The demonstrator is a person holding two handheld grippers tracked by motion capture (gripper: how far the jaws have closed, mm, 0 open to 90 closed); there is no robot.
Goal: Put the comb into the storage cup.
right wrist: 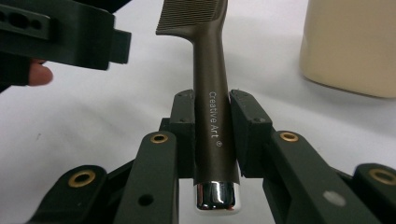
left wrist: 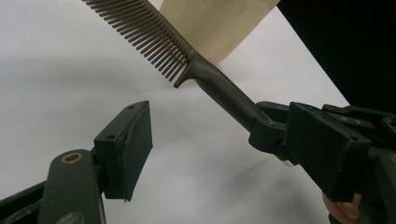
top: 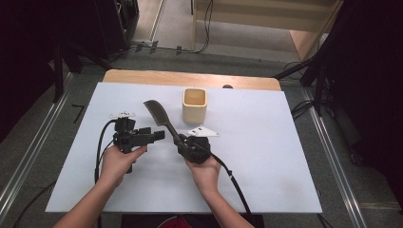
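Lab or studio: white bench (top: 266, 156), black curtains (top: 375, 71) at 3 and 9 o'clock, floor cables (top: 206, 28) at 12.

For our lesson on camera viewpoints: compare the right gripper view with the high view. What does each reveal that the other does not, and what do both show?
Right gripper view alone: the "Creative Art" lettering on the comb handle and its shiny chrome end cap, clamped between the right gripper fingers.

High view alone: the whole white table, both forearms, the trailing cables and the floor beyond.

Both: the comb, the beige cup, the left gripper.
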